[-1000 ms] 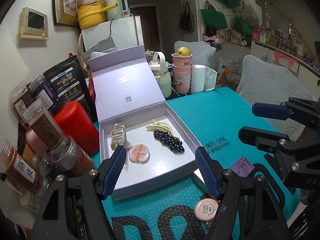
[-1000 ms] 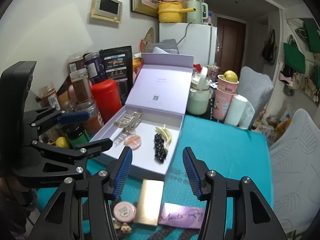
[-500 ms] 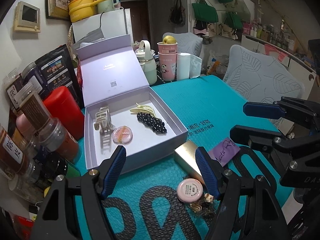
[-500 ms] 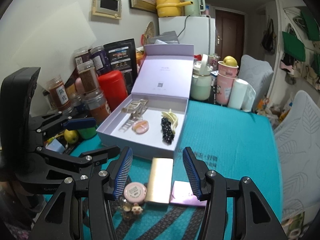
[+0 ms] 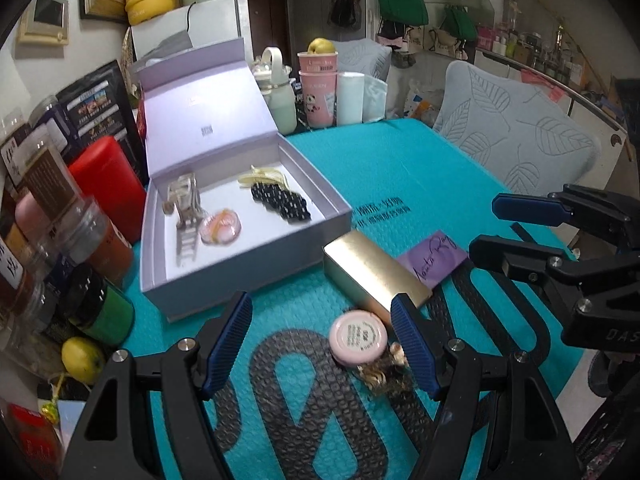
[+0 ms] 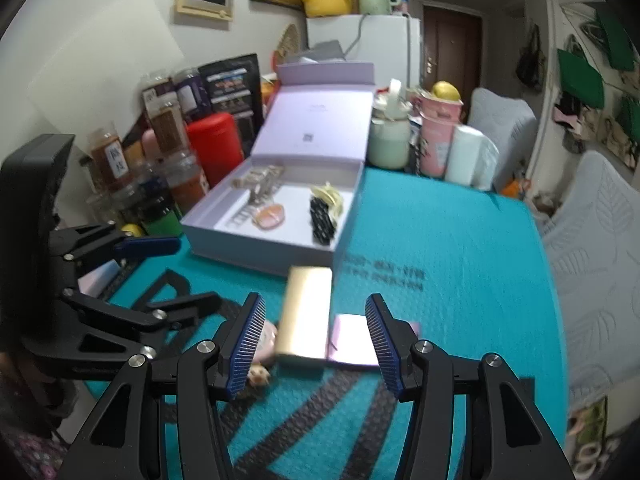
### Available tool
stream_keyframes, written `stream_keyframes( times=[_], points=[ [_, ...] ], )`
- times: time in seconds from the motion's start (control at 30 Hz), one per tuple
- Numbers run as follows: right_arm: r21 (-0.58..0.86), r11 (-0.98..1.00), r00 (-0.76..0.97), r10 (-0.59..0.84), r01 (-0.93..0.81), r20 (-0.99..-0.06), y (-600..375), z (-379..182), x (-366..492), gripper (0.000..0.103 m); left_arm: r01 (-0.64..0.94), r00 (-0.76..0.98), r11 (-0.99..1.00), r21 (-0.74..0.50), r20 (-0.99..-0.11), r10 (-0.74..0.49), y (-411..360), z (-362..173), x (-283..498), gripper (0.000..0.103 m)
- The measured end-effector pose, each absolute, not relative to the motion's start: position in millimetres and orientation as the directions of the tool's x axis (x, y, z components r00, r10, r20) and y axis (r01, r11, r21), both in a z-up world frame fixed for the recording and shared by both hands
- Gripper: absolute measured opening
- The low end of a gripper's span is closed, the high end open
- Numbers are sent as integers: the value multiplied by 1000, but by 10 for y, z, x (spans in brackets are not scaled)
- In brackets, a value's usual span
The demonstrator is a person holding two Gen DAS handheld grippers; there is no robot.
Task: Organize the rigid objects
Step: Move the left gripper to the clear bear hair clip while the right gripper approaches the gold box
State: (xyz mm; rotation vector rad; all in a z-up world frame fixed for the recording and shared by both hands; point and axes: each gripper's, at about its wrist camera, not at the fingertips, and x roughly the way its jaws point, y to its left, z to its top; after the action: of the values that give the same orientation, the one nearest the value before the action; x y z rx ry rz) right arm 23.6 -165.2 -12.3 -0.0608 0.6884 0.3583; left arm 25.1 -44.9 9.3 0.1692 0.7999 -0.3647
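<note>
- Step in hand, as a judgement: choosing the next loose item to put into the open lilac box (image 5: pixel 256 276). Both grippers hang above the teal worktop (image 5: pixel 400 168), empty.
- The left gripper (image 5: pixel 320 344) is released, its blue ribbed pads wide apart. The right gripper (image 6: pixel 314 340) is likewise spread, holding nothing.
- Items waiting outside the box lie close together just in front of it: a gold rectangular case (image 5: pixel 374 274), smooth and brushed-metal in look; a flat purple card (image 5: pixel 434 254) with script lettering, touching the case; a round pink compact (image 5: pixel 358 338); and a small brownish trinket (image 5: pixel 386 372) beside the compact, too small to identify.
- From the right wrist, the gold case sits between the open pads, so it looks like the likely next pick.
- The next move calls for lowering over the case's narrow sides and closing squarely; its slick, hard faces could slip.
- Already in the box: a pale claw clip (image 5: pixel 184 208), a pink translucent disc (image 5: pixel 222 226), a black beaded clip (image 5: pixel 280 202), and a cream clip (image 5: pixel 262 176).
- The worktop covering is bubble-textured.
</note>
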Motion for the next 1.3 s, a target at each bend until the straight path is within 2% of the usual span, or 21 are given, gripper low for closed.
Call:
stream_keyframes(
  times=[0.47, 0.77, 0.97, 1.17, 1.3],
  points=[
    [134, 954, 682, 287, -268, -672, -1905, -500, 98, 54, 437, 554, 897, -62, -767, -323, -627, -259, 76, 71],
    [130, 956, 663, 277, -263, -696, -2003, -717, 85, 54, 468, 498, 879, -91, -795, -347, -787, -516, 40, 71],
    [141, 952, 655, 289, -270, -698, -2039, -780, 140, 54, 439, 519, 897, -50, -801, -299, -854, -635, 55, 71],
    [156, 953, 660, 293, -260, -692, -2070, -770, 201, 54, 397, 503, 914, -83, -814, -292, -759, -774, 100, 71],
    [165, 949, 655, 305, -268, -691, -2052, -775, 236, 54, 399, 531, 914, -67, -796, -290, -745, -768, 58, 54]
  ],
)
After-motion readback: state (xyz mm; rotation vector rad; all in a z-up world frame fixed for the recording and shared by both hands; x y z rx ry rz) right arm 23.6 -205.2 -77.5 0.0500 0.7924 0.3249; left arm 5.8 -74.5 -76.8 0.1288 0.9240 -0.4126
